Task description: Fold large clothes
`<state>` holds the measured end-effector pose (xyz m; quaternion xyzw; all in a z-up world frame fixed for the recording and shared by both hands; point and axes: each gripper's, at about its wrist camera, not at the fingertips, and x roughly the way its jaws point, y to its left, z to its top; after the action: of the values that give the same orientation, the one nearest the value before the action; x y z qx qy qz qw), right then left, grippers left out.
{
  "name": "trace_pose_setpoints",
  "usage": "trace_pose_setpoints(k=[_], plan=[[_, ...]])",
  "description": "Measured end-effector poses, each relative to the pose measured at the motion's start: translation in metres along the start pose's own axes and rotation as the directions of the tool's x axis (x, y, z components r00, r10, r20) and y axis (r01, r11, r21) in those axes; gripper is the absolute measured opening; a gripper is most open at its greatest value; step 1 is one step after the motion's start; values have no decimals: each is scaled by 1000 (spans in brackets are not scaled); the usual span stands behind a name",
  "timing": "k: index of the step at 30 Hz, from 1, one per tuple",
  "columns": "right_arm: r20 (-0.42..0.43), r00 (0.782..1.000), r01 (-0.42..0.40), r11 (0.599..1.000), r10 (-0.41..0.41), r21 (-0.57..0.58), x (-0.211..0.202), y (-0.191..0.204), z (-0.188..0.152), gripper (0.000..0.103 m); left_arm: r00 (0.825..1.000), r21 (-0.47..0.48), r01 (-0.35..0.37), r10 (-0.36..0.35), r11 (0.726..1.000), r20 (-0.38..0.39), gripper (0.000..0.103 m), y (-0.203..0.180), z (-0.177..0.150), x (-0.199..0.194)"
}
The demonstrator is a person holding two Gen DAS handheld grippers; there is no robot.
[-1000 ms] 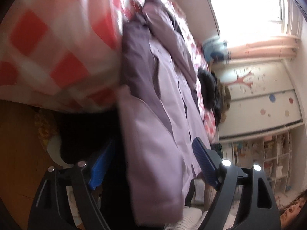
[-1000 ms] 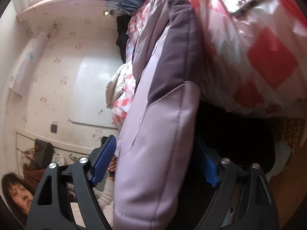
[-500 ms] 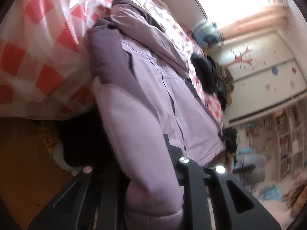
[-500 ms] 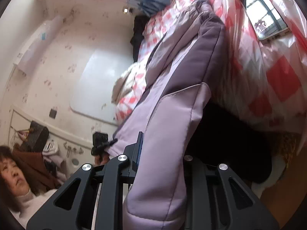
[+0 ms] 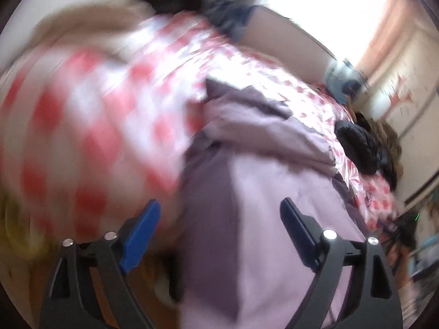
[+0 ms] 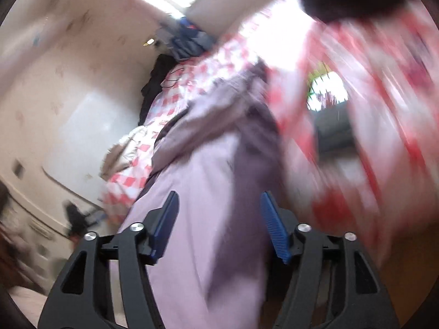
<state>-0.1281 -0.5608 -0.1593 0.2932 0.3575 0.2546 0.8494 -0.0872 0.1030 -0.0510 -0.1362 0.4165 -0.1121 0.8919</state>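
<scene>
A padded lilac jacket (image 5: 263, 192) with dark purple panels lies along a bed under a red-and-white checked cover (image 5: 90, 126). Its hem end hangs over the bed's edge toward me. My left gripper (image 5: 219, 201) has its jaws opening wide, and the dark side panel and lilac front sit between the fingers without being pinched. In the right wrist view the same jacket (image 6: 208, 181) runs up between the fingers of my right gripper (image 6: 219, 193), whose jaws are also opening. Both views are blurred by motion.
A black garment (image 5: 359, 148) lies on the cover beyond the jacket, with blue clothes (image 5: 233, 19) near the bright window. A pale wall with a whiteboard (image 6: 82, 148) stands left of the bed in the right wrist view, where more dark clothes (image 6: 156, 82) are piled.
Both grippers were shut on the jacket's hem half a second ago; now both stand spread with the fabric loose between them. Both cameras have risen and look down the bed's length.
</scene>
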Motion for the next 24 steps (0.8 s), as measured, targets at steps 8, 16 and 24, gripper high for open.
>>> trace_pose_setpoints(k=[8, 16, 24], plan=[[24, 991, 135, 980, -133, -143, 182, 60, 118, 70, 994, 77, -112, 111, 991, 23, 86, -80, 94, 164], [-144, 929, 332, 940, -341, -78, 308, -24, 147, 33, 967, 7, -208, 206, 978, -148, 92, -39, 125, 298], [-147, 963, 216, 973, -226, -80, 249, 9, 140, 78, 939, 167, -344, 343, 924, 34, 96, -59, 102, 244]])
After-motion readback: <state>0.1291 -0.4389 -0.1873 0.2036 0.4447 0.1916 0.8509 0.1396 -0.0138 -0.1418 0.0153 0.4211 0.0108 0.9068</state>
